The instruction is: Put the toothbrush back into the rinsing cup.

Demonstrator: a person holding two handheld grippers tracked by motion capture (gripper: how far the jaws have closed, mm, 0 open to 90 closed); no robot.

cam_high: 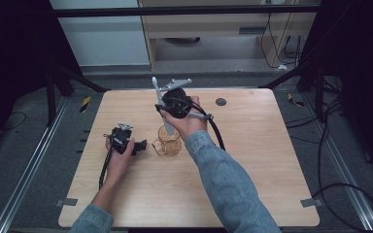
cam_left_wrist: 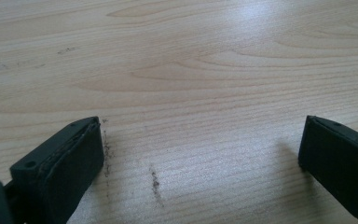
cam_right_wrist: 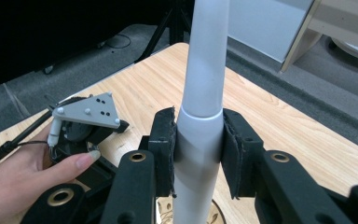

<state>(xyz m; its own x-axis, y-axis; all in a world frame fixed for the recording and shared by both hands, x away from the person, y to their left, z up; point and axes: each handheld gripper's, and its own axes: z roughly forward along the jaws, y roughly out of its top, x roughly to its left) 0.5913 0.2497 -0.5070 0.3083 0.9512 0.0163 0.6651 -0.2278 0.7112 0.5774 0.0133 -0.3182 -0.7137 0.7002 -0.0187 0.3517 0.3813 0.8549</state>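
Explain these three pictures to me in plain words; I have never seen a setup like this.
A person sits at a wooden table with a hand-held gripper, a two-jawed clamp, in each hand. The wide picture comes from a fixed camera above. The other two come from small cameras riding on the grippers, looking along their black jaws. The left hand-held gripper rests low by the table, jaws apart, nothing between them. The right hand-held gripper is clamped on a white toothbrush-like stick, held upright over a clear amber cup standing on the table.

left claw (cam_left_wrist: 200, 154) agape, right claw (cam_right_wrist: 198, 154) clamped
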